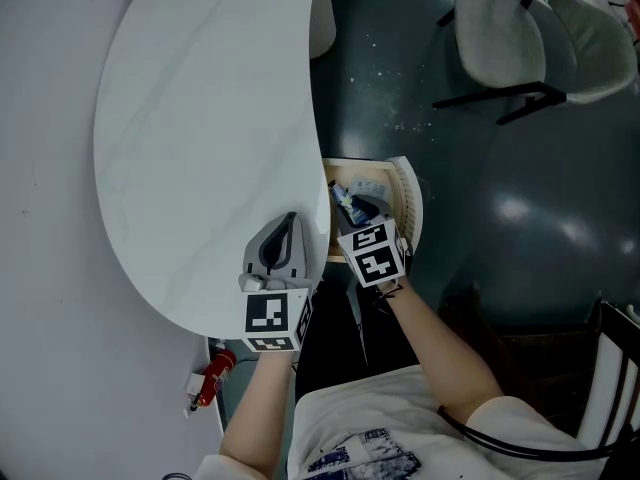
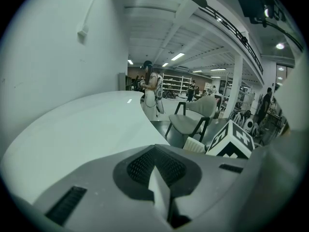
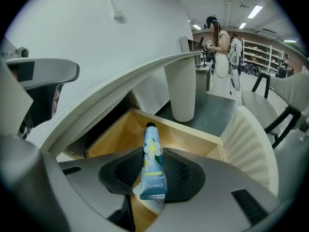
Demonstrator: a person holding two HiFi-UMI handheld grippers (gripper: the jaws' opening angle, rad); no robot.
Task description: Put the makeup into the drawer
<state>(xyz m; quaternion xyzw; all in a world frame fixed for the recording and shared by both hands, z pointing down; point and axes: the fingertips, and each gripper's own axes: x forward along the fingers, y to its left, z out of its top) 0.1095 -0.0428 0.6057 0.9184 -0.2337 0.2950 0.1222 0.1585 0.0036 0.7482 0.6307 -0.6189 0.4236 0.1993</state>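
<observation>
In the head view, the left gripper [image 1: 289,226] sits over the near edge of the white table [image 1: 200,118]. The right gripper [image 1: 356,211] hangs over the open drawer [image 1: 372,182] under that edge, with a tube [image 1: 343,199] at its tip. In the left gripper view, its jaws are clenched together with nothing between them, pointing across the tabletop. In the right gripper view, the jaws grasp the blue, flower-printed tube near its crimped end, with its black cap pointing down into the wooden drawer.
</observation>
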